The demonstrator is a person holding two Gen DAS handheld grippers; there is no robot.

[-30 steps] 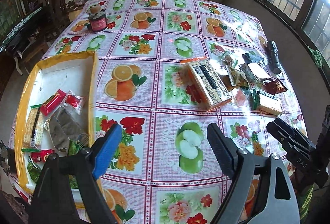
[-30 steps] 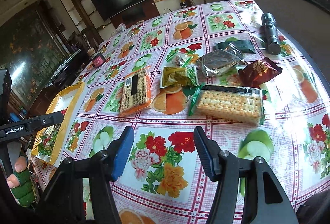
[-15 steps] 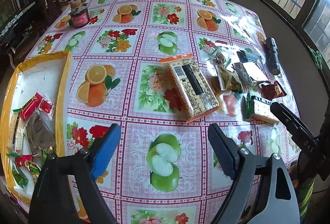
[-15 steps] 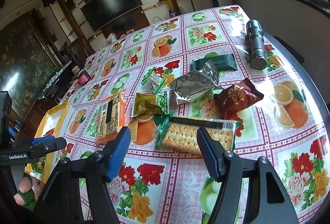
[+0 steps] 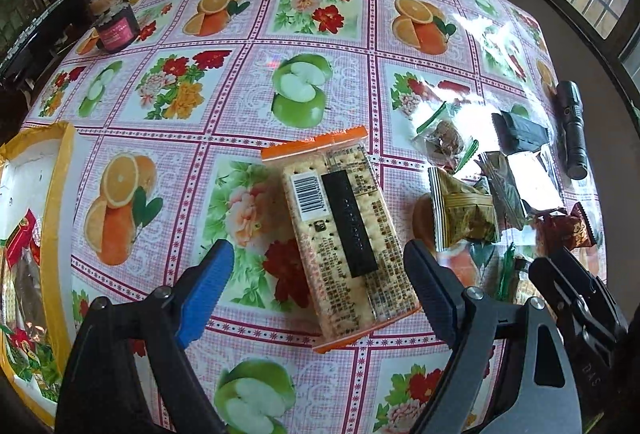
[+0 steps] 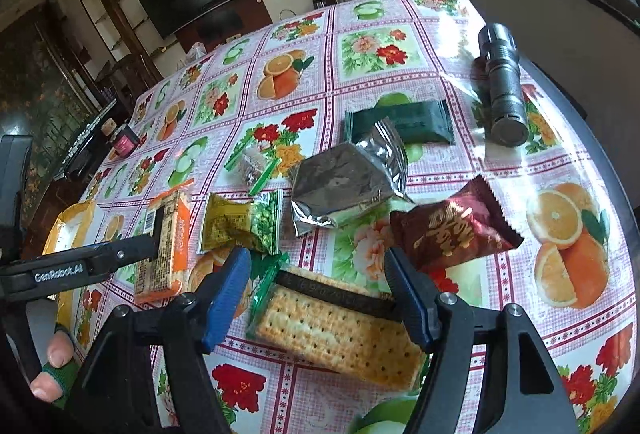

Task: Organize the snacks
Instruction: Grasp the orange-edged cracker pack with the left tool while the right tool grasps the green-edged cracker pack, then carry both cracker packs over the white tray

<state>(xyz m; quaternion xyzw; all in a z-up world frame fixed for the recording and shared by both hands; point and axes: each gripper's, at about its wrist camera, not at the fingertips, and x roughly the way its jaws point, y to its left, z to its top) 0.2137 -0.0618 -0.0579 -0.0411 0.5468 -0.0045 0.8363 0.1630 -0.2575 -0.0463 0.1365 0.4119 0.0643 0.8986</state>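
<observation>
Left wrist view: left gripper (image 5: 316, 284) jaws wide apart, empty, straddling the near end of the orange-edged cracker pack (image 5: 344, 230) lying flat on the tablecloth (image 5: 248, 82). Right wrist view: right gripper (image 6: 318, 292) likewise spread, empty, over the green-edged cracker pack (image 6: 340, 334).

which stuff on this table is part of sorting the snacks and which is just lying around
Part of the job:
orange cracker pack
green cracker pack
pea packet
silver pouch
maroon packet
dark green packet
clear nut bag
yellow tray

Just lying about:
flashlight
jar
</observation>
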